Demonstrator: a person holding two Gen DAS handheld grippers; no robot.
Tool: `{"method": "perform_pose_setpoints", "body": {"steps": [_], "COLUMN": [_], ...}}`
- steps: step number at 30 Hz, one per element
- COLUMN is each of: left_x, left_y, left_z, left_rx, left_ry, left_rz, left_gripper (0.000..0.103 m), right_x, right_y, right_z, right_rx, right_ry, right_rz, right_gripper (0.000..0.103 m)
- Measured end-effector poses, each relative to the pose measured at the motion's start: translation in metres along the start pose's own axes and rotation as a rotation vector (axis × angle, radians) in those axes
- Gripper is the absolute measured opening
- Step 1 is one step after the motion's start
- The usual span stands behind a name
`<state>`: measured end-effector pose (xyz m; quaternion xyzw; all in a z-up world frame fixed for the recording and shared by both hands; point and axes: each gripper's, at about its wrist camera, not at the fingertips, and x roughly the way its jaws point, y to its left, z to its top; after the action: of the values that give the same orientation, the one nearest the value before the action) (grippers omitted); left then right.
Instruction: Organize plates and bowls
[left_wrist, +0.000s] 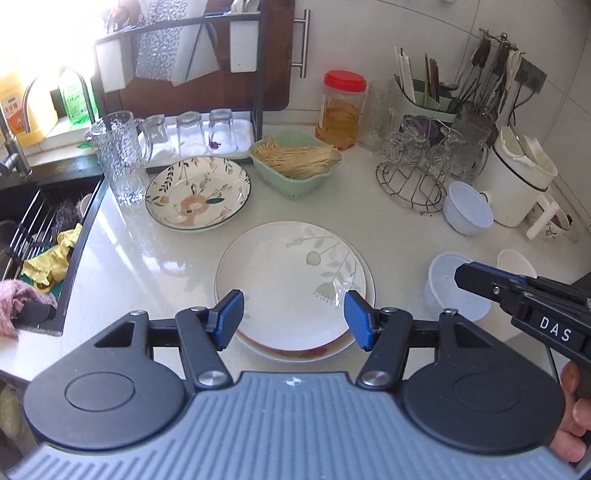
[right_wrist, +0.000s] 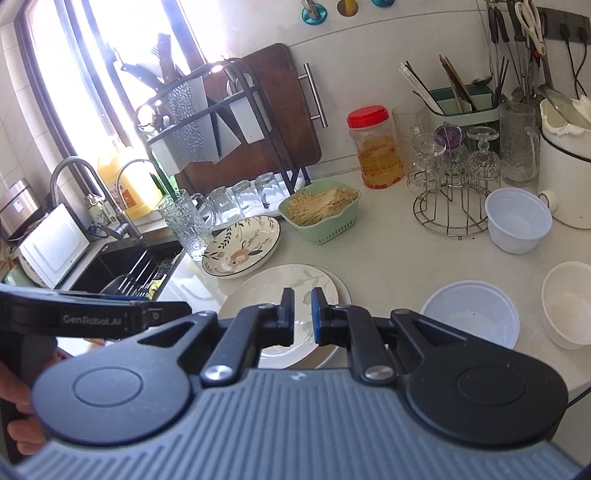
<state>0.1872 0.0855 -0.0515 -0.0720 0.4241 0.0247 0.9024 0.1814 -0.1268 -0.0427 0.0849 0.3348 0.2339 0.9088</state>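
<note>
White stacked plates (left_wrist: 291, 284) lie beneath the spread left tool (left_wrist: 293, 317), with the right tool (right_wrist: 303, 314) pressed together.

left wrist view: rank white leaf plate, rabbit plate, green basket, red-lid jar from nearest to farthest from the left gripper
From the left gripper:
1. White leaf plate, directly under the fingertips, on top of another plate.
2. Rabbit plate, beyond it to the left.
3. Green basket, further back, centre.
4. Red-lid jar, farthest, by the back wall.

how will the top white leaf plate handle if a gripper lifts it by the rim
The leaf plate looks glazed and glossy, so probably slippery and breakable. It rests on another plate, so it may slide when nudged. It looks rigid and shallow, likely tilting if gripped at one edge.
</note>
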Motion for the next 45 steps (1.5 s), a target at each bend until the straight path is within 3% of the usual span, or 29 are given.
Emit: {"method": "perform_pose_setpoints", "body": {"steps": [15,25,28,34,39,40,42,43,45], "left_x": [0.034,0.075,0.085,0.106,0.13,0.134,0.142,0.146,0.155], "left_y": [0.046,0.099,0.117,0.15,0.178,0.183,0.195,0.201,0.212], "left_z": [0.035,0.061,0.066,0.074,0.076,0.077,0.079,0.08,0.082], "left_rx": [-0.011,-0.024,-0.022,-0.028,-0.05,-0.061,-0.081,-0.091,-0.122], "left_ry": [0.028,0.065,0.066,0.07,0.089,0.087,0.089,0.088,0.089], "left_rz": [-0.018,-0.064,-0.075,-0.091,-0.099,-0.102,-0.103,-0.107,-0.115], "left_gripper": [0.065,0.066,0.066,0.073,0.073,0.073,0.073,0.073,0.073], "right_x": [0.04,0.086,0.102,0.128,0.15,0.155,0.165,0.17,0.179], "right_y": [0.029,0.057,0.059,0.067,0.081,0.083,0.086,0.087,0.088], "right_z": [0.013,0.024,0.024,0.023,0.028,0.029,0.03,0.03,0.033], "right_rx": [0.024,0.031,0.084,0.127,0.093,0.084,0.081,0.084,0.09], "right_ry": [0.014,0.054,0.062,0.094,0.117,0.127,0.141,0.141,0.151], "right_rz": [-0.013,-0.054,-0.032,-0.06,-0.088,-0.088,-0.097,-0.104,-0.101], "right_gripper": [0.013,0.013,0.013,0.013,0.015,0.018,0.051,0.058,0.06]}}
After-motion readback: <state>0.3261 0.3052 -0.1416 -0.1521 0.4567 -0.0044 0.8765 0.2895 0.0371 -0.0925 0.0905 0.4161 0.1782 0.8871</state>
